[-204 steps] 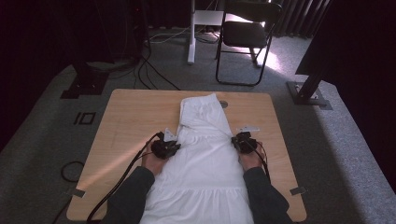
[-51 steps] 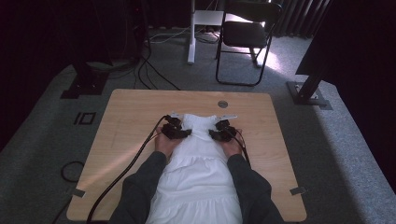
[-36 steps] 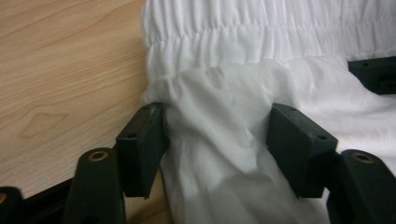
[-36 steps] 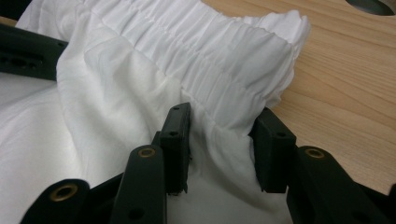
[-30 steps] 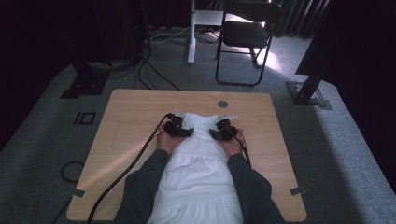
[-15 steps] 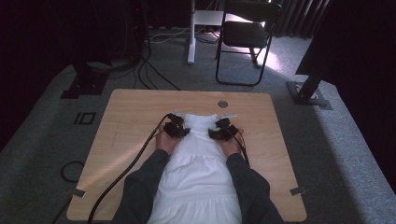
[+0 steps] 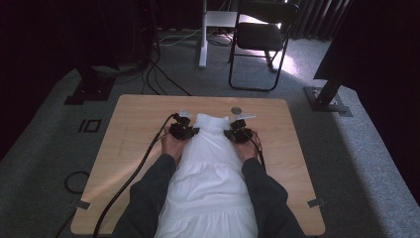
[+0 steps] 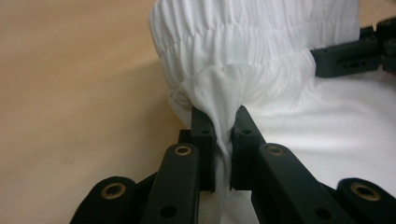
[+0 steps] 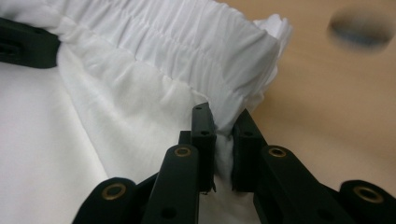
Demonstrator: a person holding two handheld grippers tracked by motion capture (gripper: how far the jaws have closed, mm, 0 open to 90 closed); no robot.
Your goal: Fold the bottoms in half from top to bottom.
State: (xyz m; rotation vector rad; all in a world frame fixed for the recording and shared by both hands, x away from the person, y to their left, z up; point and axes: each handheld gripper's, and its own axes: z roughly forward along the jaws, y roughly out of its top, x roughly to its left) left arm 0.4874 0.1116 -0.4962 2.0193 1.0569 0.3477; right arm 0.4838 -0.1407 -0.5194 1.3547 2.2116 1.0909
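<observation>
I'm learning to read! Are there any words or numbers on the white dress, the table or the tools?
None: no word, number or sign can be read.
The dress is plain white.
The table is bare wood.
The left tool and the right tool are plain black.

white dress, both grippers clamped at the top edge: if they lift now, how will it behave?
Probably floppy: the white dress bunches into folds where the left gripper pinches it, so it should drape and sag between the grips. Likely light, being thin fabric. The right gripper holds only a small tuck below the gathered band, which might slip out under load.
</observation>
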